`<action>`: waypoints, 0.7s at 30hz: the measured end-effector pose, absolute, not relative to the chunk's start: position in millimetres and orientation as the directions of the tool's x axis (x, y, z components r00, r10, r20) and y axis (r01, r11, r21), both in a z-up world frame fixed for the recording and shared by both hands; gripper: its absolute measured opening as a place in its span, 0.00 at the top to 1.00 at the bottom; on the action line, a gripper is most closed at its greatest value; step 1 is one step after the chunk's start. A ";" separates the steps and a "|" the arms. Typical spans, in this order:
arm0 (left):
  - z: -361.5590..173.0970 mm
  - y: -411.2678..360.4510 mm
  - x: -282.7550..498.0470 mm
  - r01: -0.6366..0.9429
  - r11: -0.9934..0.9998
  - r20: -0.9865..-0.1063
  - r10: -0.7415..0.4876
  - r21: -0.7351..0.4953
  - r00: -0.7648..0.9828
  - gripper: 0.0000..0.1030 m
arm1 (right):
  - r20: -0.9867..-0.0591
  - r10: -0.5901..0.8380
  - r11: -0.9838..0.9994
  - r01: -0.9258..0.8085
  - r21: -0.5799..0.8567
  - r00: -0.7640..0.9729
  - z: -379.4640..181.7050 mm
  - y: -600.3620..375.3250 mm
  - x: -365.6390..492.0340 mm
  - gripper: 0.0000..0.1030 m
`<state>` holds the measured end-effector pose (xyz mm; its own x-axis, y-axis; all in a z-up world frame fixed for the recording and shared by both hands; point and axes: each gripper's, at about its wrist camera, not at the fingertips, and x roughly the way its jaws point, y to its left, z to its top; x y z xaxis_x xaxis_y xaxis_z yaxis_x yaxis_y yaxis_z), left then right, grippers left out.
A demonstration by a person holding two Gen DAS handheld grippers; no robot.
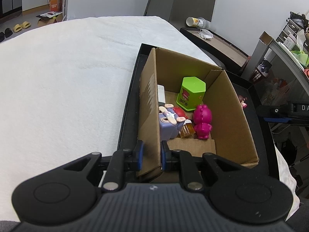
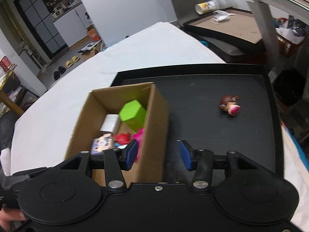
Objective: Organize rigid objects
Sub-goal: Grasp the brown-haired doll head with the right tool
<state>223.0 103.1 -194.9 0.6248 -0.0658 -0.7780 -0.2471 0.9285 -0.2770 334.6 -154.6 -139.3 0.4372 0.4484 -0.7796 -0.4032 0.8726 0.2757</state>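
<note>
The open brown cardboard box [image 2: 123, 119], standing in the shallow black tray [image 2: 241, 147], already held the green hexagonal tin [image 1: 191, 93], magenta figurine [image 1: 202, 124], lilac block toy [image 1: 168, 123] and others. One small brown-haired doll [image 2: 229, 104] lay outside the box, apparently remaining. The left gripper [image 1: 151, 154] clamped the box's wall; the right gripper [image 2: 158, 154] stood part-open and empty, straddling the box's other wall.

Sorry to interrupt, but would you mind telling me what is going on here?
A person is sorting toys into a cardboard box on a black tray. The left hand-held gripper is shut on the box's side wall. The right hand-held gripper is open and holds nothing. A green container, a pink figure and others lie inside; one small doll remains on the tray.
</note>
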 end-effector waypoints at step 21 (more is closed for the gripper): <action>-193.2 96.7 224.2 -0.257 0.939 -0.787 -0.022 -0.228 0.616 0.86 | -0.794 0.341 0.898 -0.424 0.117 0.503 -164.5 -186.7 378.6 0.51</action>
<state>224.2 96.7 -193.2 0.6159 -0.0225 -0.7875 -0.2568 0.9393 -0.2276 378.6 -186.7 -164.5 0.5027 0.3413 -0.7942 -0.4243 0.8979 0.1174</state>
